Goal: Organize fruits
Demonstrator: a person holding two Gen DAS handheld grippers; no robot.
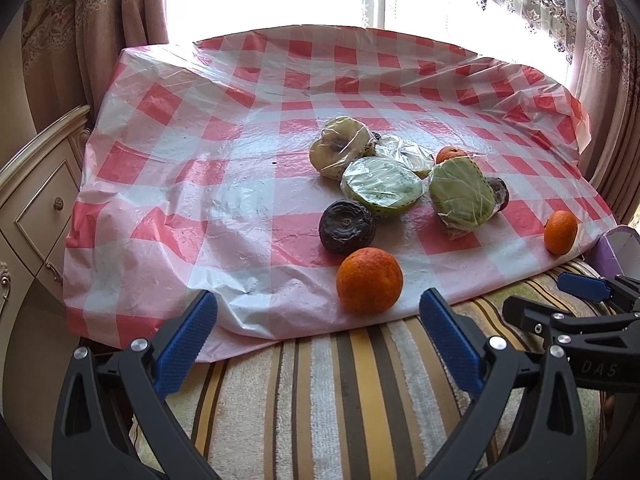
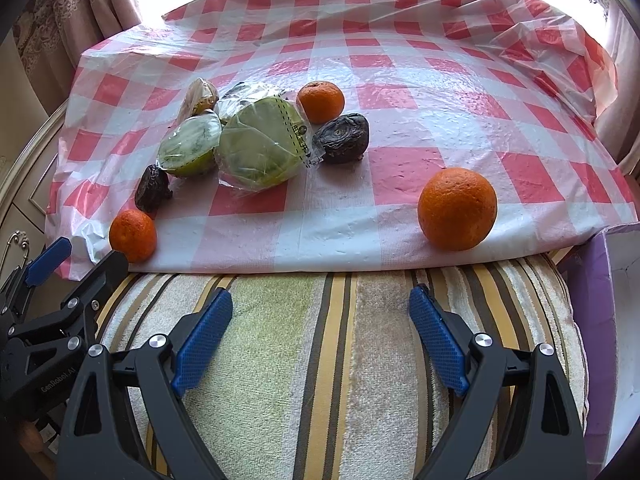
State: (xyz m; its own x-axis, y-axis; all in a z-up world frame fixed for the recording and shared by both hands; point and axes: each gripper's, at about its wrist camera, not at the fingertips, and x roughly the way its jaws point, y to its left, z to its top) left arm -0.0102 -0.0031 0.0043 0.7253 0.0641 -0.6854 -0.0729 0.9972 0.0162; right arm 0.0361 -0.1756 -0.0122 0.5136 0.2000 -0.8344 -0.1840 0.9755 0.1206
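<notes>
Oranges [image 2: 457, 208], dark fruits [image 2: 341, 137] (shrivelled) and plastic-wrapped halves [image 2: 262, 148] lie scattered.

Checked plastic cloth [image 2: 400, 208] lying over a striped towel [image 2: 304, 360]

Resting on the cloth are three oranges, the big one [image 2: 457, 208] sitting near the front edge, two dark wrinkled fruits [image 2: 342, 138], and wrapped green halves [image 2: 260, 148] clustering together; a purple box [image 2: 588, 320] is standing at the towel's right.

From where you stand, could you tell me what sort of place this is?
Likely a home room: lace curtains at a bright window, an ornate cabinet, and a checked tablecloth holding fruit.
</notes>
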